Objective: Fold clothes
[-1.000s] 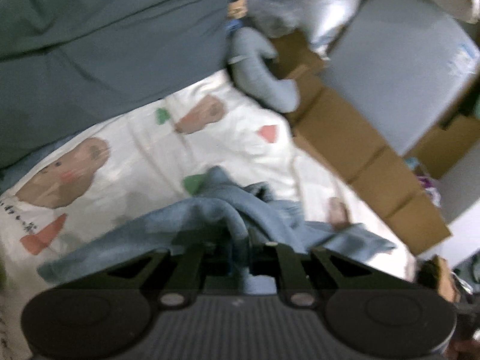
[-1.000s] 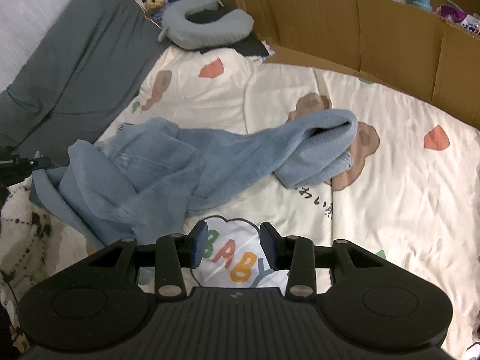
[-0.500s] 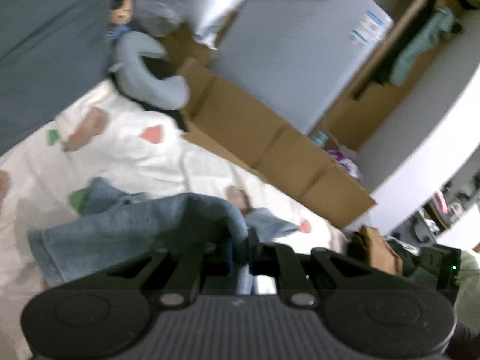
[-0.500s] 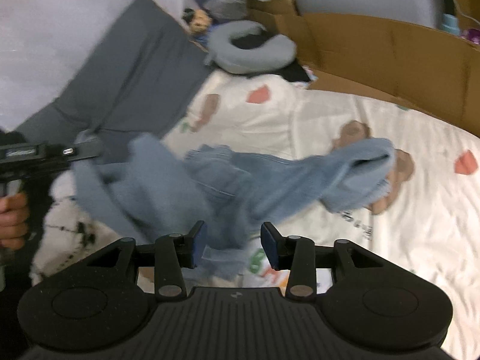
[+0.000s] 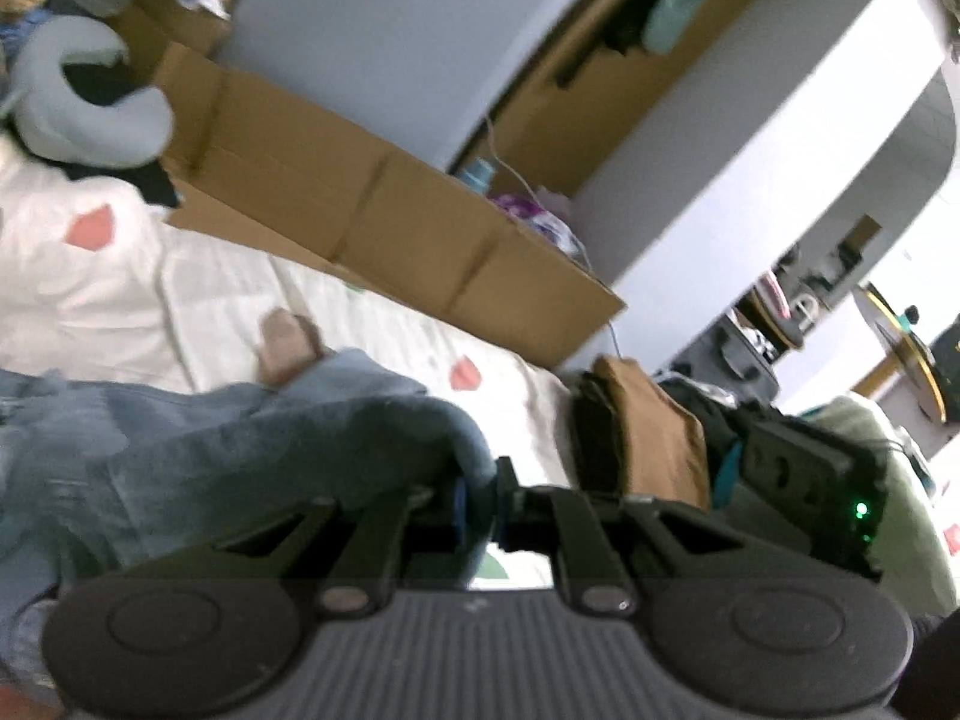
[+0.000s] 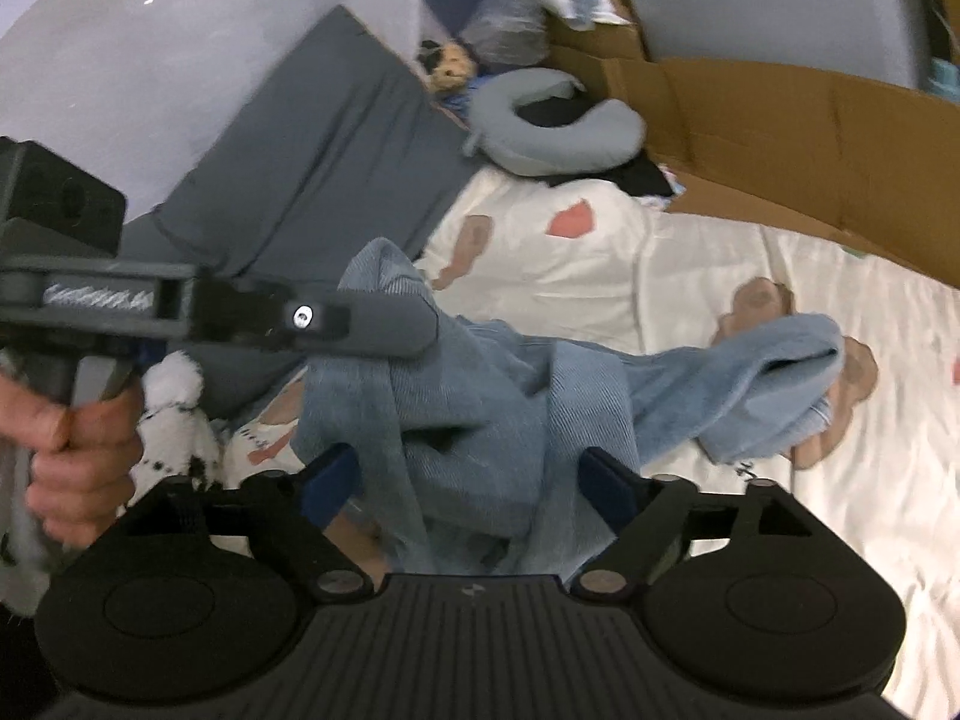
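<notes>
Blue knit cloth, a garment (image 6: 480, 396), is lying bunched across the cream printed blanket (image 6: 750, 480), one end trailing out toward 3 o'clock in the right wrist view.

Left gripper (image 5: 480, 501): jaws are pinching shut on a fold of the garment (image 5: 252, 450); the rest is draping away toward 9 o'clock in its own view. The right wrist view is showing what that view cannot: the left gripper from the side (image 6: 420, 324) at 9 o'clock, lifting a peak of cloth off the blanket, with a bare hand (image 6: 72, 456) gripping its handle.

Right gripper (image 6: 474, 480): jaws are opening wide, with hanging cloth between the fingers, the pads standing clear of it.

Only the left wrist view is taking in the room's far side: a folded brown cloth (image 5: 654, 432) at 3 o'clock on the blanket's edge, the right gripper's body with a green light just beyond.

Containers: a cardboard box wall (image 6: 810, 138) is bordering the blanket at 1 o'clock; in the left view a purple-patterned bundle (image 5: 540, 216) is showing just behind it, though I cannot tell whether it is inside. A grey neck pillow (image 6: 552, 138) is lying at 12 o'clock beside a dark grey cushion (image 6: 312, 168).
</notes>
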